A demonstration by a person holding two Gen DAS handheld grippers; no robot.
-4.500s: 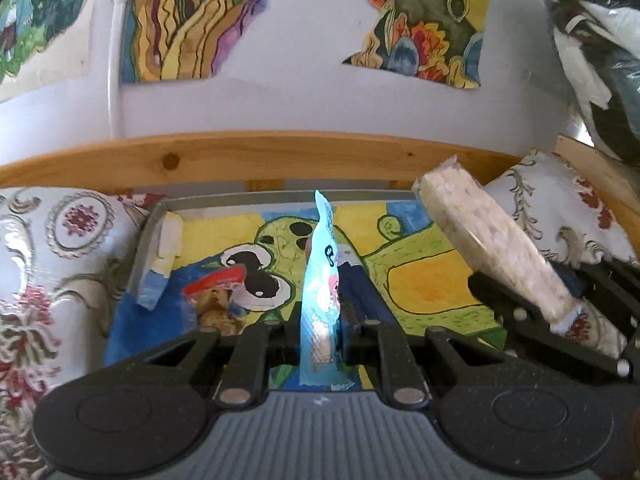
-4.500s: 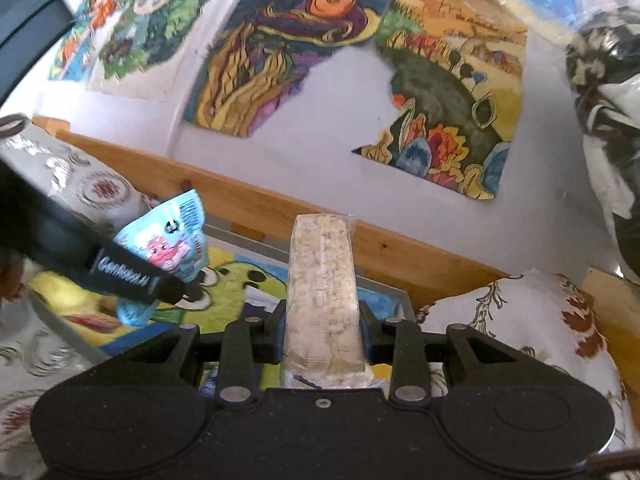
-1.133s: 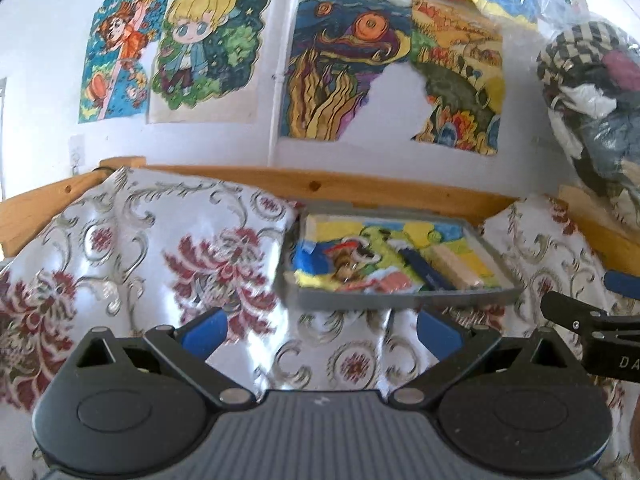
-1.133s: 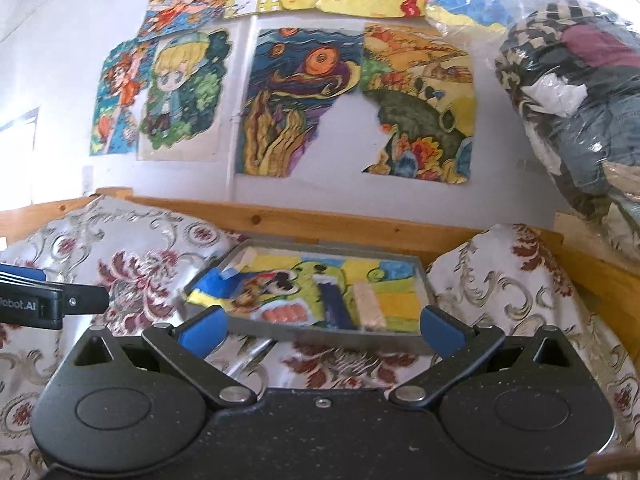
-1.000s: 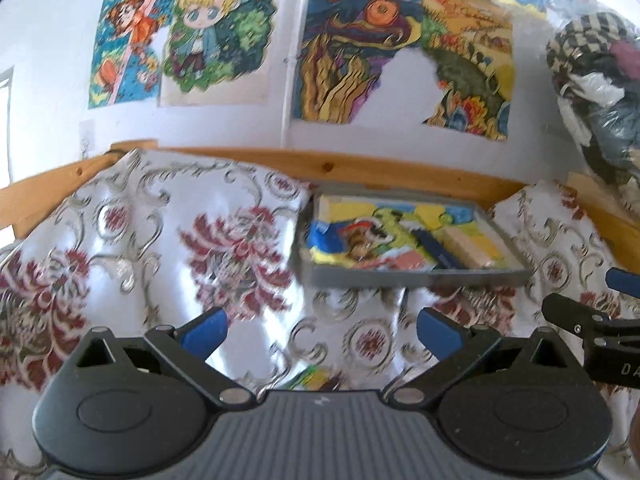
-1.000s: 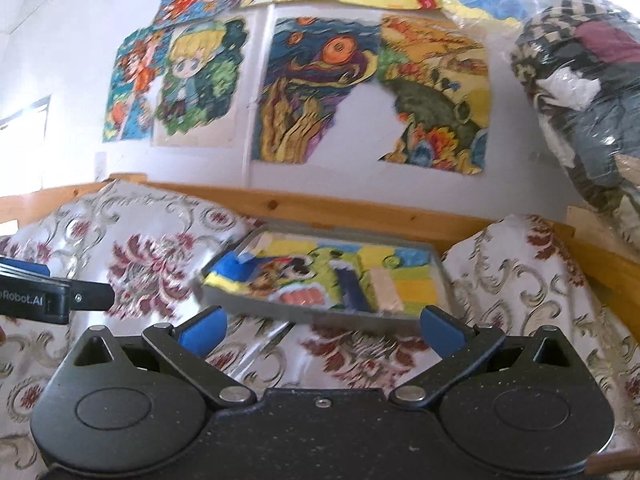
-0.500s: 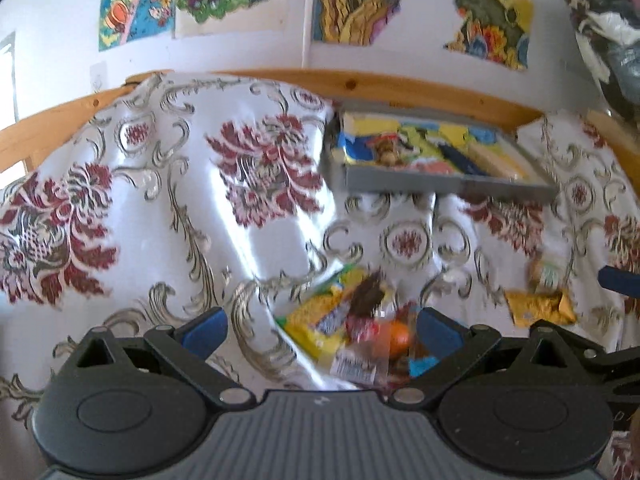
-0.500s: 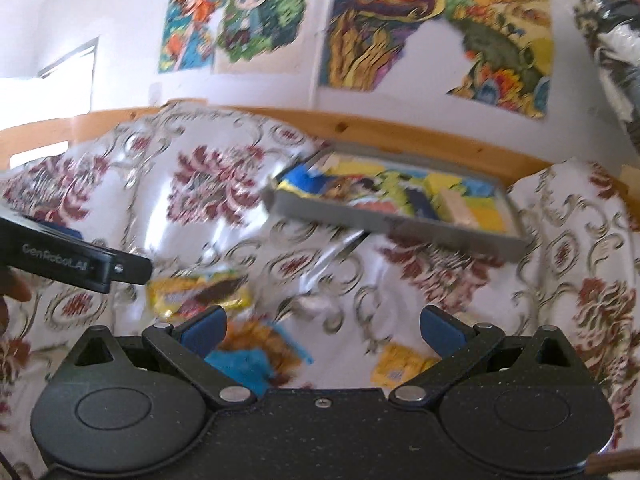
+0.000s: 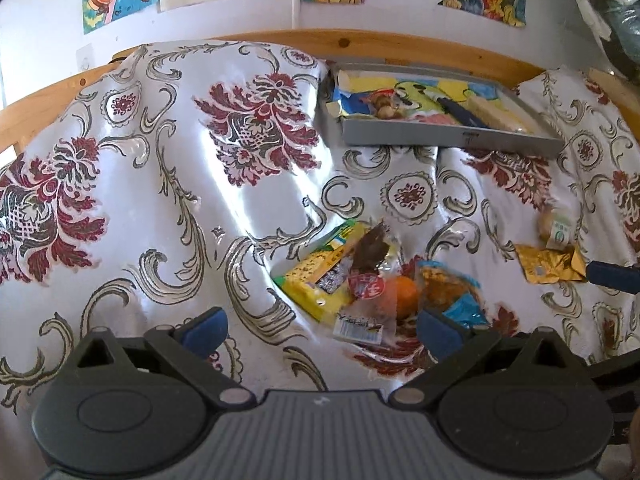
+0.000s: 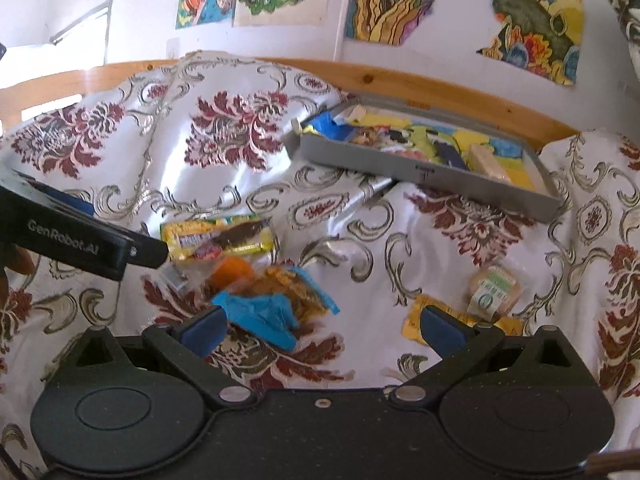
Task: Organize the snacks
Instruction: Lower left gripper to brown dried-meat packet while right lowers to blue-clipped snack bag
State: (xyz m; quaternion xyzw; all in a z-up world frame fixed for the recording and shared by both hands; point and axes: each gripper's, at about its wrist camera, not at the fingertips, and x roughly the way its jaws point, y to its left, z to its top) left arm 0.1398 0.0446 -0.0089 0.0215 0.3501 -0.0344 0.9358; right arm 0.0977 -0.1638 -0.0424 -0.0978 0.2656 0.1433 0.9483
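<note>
Snacks point(image 9: 360, 280) now lie below both spread, empty grippers, which earlier pinched packets above tray point(image 9: 440, 136).

You see a glossy white satin cloth with dark red flowers point(image 9: 168, 184). The crinkly yellow plastic snack wrapper point(image 9: 316, 280) shines. The flat grey tray point(image 10: 420, 170) looks matt, the wooden rail point(image 9: 360, 42) smooth.

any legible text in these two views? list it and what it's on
"GenRobot.AI": white lettering on the side of the left gripper, seen from the right wrist camera.
Yellow snack packet: printing too blurred to read.
Red wrapper label: characters not legible.
Green-and-white label on the clear-wrapped snack: too small to read.
Wall pictures: no words visible.
</note>
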